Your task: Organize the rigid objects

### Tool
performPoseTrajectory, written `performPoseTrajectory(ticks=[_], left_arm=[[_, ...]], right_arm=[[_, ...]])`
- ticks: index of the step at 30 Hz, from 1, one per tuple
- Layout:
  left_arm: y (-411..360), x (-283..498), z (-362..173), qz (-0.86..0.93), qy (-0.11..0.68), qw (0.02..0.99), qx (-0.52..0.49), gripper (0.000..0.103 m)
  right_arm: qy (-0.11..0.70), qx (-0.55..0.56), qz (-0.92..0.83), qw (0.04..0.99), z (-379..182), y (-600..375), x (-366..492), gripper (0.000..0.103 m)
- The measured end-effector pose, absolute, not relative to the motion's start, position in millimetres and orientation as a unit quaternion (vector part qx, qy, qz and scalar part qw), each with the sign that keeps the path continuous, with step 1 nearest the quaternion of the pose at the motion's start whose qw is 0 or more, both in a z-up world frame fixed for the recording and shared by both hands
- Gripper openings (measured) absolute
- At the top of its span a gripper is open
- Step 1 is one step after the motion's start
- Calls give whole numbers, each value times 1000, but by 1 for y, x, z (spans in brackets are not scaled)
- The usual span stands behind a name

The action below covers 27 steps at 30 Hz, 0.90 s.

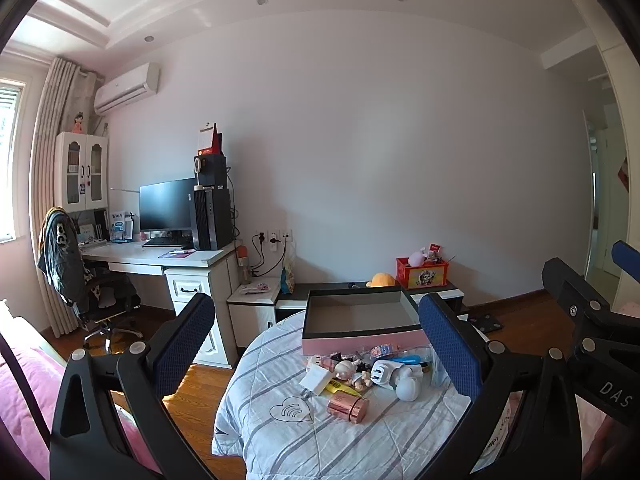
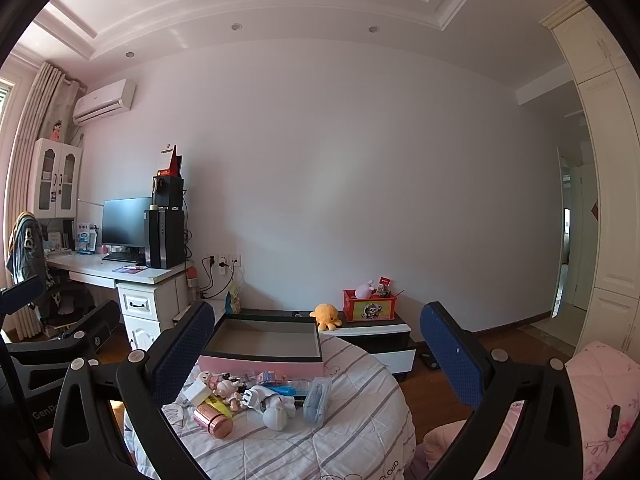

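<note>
A pile of small objects lies on a striped quilt [image 1: 280,440]: a white charger [image 1: 316,380], a rose-gold cylinder [image 1: 348,408], a white figurine [image 1: 410,384], small dolls and a blue pen. Behind the pile stands an empty pink box [image 1: 360,316] with a dark rim. My left gripper [image 1: 320,344] is open above and in front of the pile, holding nothing. In the right wrist view the same pink box [image 2: 264,344], rose-gold cylinder [image 2: 214,420] and white figurine [image 2: 278,410] lie below my right gripper [image 2: 318,350], which is open and empty.
A white desk [image 1: 160,258] with a monitor and computer tower stands at the left with an office chair [image 1: 84,280]. A low cabinet [image 2: 376,336] behind the quilt carries a red box [image 2: 370,308] and a yellow plush [image 2: 326,316]. Wooden floor surrounds the quilt; pink bedding [image 2: 608,400] lies right.
</note>
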<state>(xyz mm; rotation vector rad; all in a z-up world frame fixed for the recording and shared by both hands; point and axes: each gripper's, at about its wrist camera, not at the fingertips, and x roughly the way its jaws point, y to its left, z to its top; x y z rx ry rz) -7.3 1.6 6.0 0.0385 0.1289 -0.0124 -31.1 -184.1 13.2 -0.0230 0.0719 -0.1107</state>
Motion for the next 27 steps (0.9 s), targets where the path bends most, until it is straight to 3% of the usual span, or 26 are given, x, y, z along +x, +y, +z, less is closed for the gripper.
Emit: performPoseTrajectory(ticks=[27], left_arm=[[0, -6, 5, -5, 64, 998, 20, 103]], right_arm=[[36, -12, -55, 998, 13, -184, -31, 103]])
